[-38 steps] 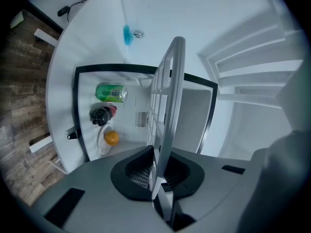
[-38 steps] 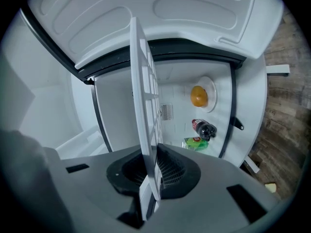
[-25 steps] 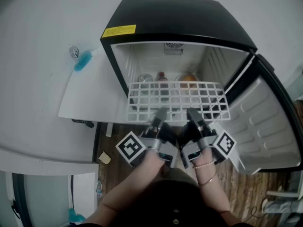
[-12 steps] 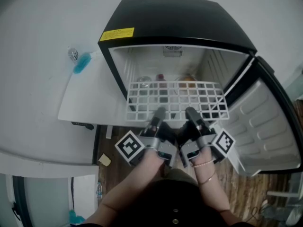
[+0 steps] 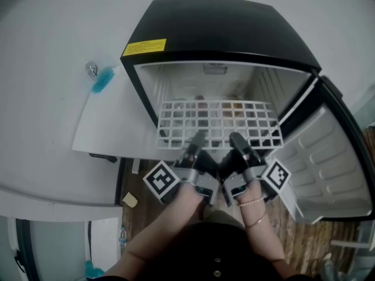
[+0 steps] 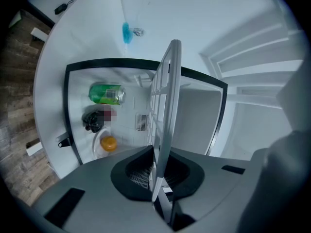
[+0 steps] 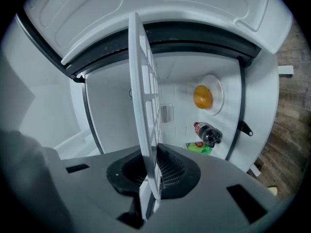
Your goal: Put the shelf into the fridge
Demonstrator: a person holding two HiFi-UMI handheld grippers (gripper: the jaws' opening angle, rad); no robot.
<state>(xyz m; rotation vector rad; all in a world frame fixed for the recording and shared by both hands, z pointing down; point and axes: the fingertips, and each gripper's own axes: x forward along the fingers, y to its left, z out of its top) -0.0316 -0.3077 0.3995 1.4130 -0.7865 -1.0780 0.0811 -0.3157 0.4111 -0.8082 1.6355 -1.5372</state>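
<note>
A white wire shelf (image 5: pixel 217 123) lies level in the mouth of the black mini fridge (image 5: pixel 220 31), its far part inside the cabinet. My left gripper (image 5: pixel 198 138) is shut on the shelf's near edge, left of middle. My right gripper (image 5: pixel 235 139) is shut on the same edge, right of middle. In the left gripper view the shelf (image 6: pixel 164 120) runs edge-on between the jaws (image 6: pixel 158 178). In the right gripper view the shelf (image 7: pixel 143 115) runs likewise through the jaws (image 7: pixel 150 176).
The fridge door (image 5: pixel 331 157) stands open at the right. Below the shelf sit a green can (image 6: pixel 107 94), a dark bottle (image 6: pixel 93 120) and an orange on a white plate (image 6: pixel 108 143). A blue brush (image 5: pixel 101 78) hangs on the white wall at left. Wooden floor (image 5: pixel 146 201) lies below.
Both grippers have pushed the shelf a little deeper into the fridge. The head view has tilted, so the items under the shelf are more hidden.
</note>
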